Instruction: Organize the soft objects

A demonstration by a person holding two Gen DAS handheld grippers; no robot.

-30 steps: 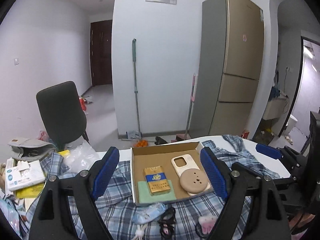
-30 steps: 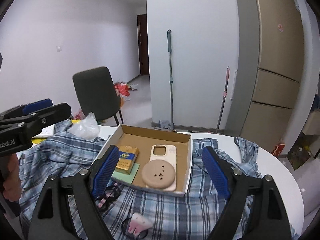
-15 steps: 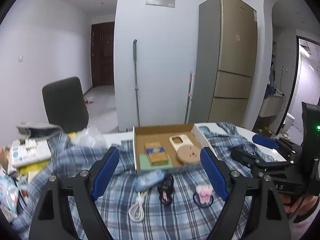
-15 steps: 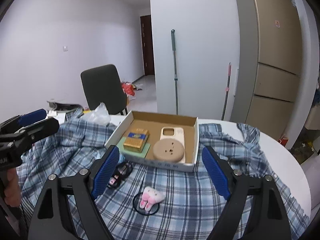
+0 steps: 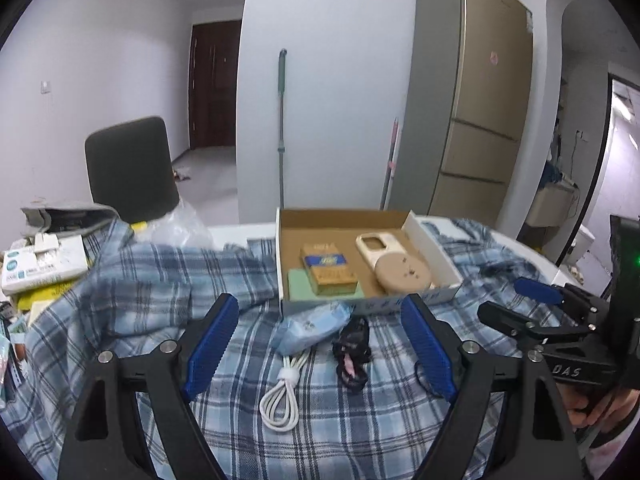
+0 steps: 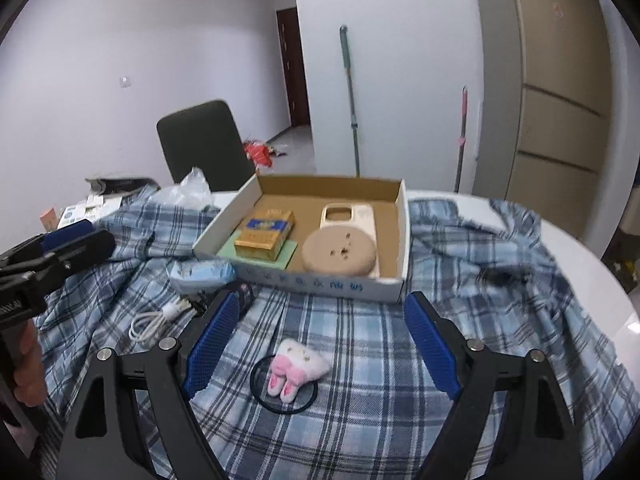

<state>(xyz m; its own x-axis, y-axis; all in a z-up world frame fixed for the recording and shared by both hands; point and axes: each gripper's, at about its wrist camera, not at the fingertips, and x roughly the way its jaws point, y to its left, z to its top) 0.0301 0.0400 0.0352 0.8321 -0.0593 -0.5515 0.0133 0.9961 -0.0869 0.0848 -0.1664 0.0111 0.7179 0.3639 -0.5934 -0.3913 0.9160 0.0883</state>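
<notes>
Meanwhile, on a round table draped with a blue plaid shirt (image 5: 168, 280), loose items wait in a row just in front of a shallow cardboard box (image 6: 320, 280), apparently laid out for sorting. From the left: the left gripper (image 5: 320, 344) hovers with its jaws spread wide and nothing between the pads, lined up over a coiled white cable (image 5: 282, 396), a crumpled blue face mask (image 5: 312, 326) and a black hair tie (image 5: 352, 354). Farther right, the right gripper (image 6: 320, 344) is likewise wide open and empty, framing a pink-and-white plush hair band (image 6: 298, 368) lying near on the cloth. The box beyond already holds a cigarette pack (image 6: 266, 234), a phone case (image 6: 348, 216) and a round beige disc (image 6: 340, 254), suggesting it serves as the collecting tray.
</notes>
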